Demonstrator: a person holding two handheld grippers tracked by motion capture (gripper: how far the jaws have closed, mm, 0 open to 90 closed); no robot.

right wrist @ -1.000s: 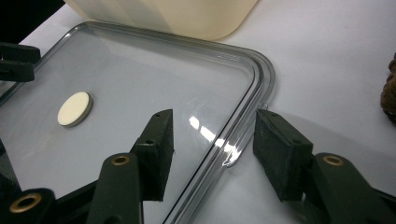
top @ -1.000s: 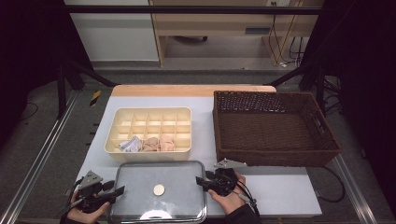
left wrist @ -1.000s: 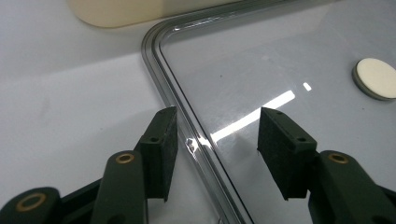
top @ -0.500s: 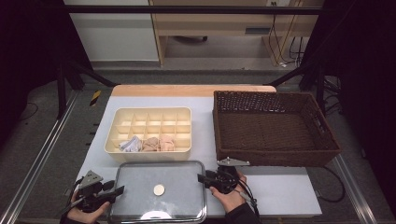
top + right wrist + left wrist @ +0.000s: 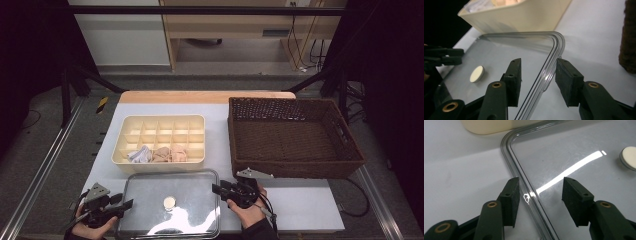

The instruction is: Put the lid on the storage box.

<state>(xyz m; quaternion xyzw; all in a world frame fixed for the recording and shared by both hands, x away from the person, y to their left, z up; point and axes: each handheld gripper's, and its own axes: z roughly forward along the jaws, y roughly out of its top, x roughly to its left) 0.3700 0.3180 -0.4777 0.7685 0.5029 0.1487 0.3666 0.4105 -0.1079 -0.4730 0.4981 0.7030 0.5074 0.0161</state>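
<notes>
No readable text, label, brand, number or sign on anything on the table.

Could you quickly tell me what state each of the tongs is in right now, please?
Left tongs: open, astride the clear lid's rim, not gripping.
Right tongs: open, astride the lid's other rim, jaws just closing.

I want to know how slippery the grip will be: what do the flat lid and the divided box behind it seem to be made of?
The lid looks like clear, glossy plastic: the table shows through it, glare streaks its top and its rim is ridged. The divided box looks like cream plastic with a smooth matte finish and thin moulded dividers. Neither material is certain from look alone.
</notes>
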